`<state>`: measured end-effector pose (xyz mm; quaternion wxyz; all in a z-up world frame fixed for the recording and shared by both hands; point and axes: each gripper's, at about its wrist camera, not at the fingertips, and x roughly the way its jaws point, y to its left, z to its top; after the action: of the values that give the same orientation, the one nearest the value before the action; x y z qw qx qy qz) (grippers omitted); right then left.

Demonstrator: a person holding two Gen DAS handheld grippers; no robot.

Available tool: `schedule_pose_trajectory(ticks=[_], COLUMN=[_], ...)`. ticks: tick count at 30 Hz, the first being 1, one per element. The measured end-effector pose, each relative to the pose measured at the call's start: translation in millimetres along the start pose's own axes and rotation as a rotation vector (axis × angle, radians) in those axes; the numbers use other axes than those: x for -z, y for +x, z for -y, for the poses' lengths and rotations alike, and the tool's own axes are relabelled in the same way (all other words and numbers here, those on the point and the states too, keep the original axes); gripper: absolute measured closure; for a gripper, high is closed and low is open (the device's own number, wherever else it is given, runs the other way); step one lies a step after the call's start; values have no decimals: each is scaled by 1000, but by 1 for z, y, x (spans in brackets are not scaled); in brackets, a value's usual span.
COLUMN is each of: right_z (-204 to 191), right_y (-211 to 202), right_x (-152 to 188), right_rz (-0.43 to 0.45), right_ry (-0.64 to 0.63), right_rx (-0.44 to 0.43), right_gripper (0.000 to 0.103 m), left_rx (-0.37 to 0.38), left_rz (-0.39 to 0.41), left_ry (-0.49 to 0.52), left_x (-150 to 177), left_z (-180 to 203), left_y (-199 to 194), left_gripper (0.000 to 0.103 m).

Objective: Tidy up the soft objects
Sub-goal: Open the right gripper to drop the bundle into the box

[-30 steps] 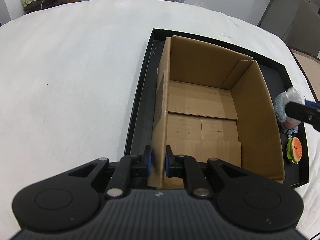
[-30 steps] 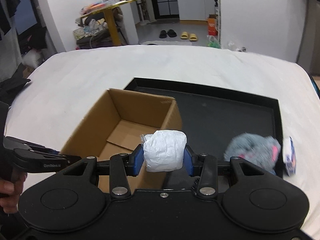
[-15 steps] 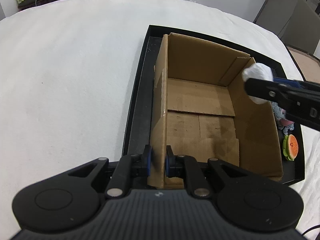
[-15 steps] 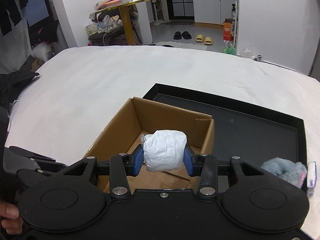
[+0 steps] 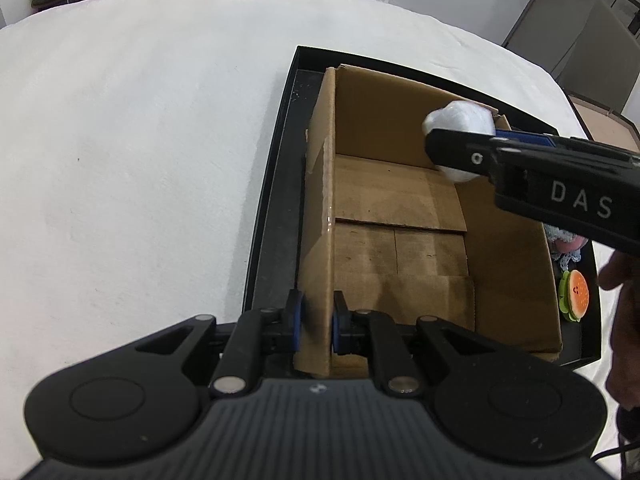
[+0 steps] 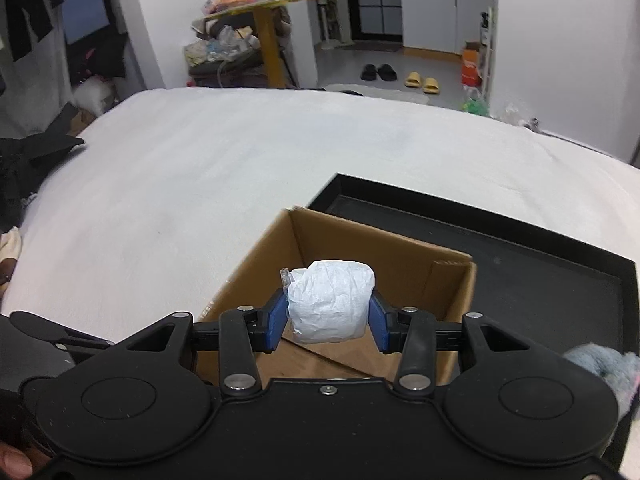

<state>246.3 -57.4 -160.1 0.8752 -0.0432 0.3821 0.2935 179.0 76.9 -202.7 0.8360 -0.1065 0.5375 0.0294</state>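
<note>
An open cardboard box [image 5: 400, 208] stands in a black tray [image 5: 276, 220] on a white cloth. My left gripper [image 5: 316, 320] is shut on the box's near left wall, one pad on each side of it. A white crumpled wad [image 6: 330, 304] sits between the pads of my right gripper [image 6: 328, 316], whose jaws are opening; the pads still touch it. The wad [image 5: 460, 118] hangs over the box's far right corner, above the box's bare floor. The box [image 6: 360, 240] lies right below the wad in the right wrist view.
A grey plush toy [image 6: 600, 368] and a burger-shaped toy [image 5: 576, 294] lie in the tray to the right of the box. A person's hand [image 5: 624, 320] is at the right edge. The tray's far part [image 6: 520, 280] is bare. White cloth [image 5: 140, 160] spreads to the left.
My right gripper has carried the wad leftward from beside the box to over its far right corner. The left gripper has kept its hold on the box wall.
</note>
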Motion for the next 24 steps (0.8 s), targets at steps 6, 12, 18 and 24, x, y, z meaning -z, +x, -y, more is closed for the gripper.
schedule_pose_trajectory(ticks=[6,12,18,24], right_z=[-1,4,12,28], right_y=[0,-8,-22,-40], right_x=[4,7,13,20], right_rz=[-10,-22,-23,-19], right_ry=[-6,20,30,59], right_rx=[11,14,27,35], right_gripper=[54,54,54,54], left_rx=[2,-5,-31,-55], left_rz=[-3,0,6,-2], left_ry=[-1,-3,9,13], left_x=[1,0,1,0], left_z=[2,3,10,17], left_y=[-2,-3,-6,-5], left_gripper=[90,90,90,75])
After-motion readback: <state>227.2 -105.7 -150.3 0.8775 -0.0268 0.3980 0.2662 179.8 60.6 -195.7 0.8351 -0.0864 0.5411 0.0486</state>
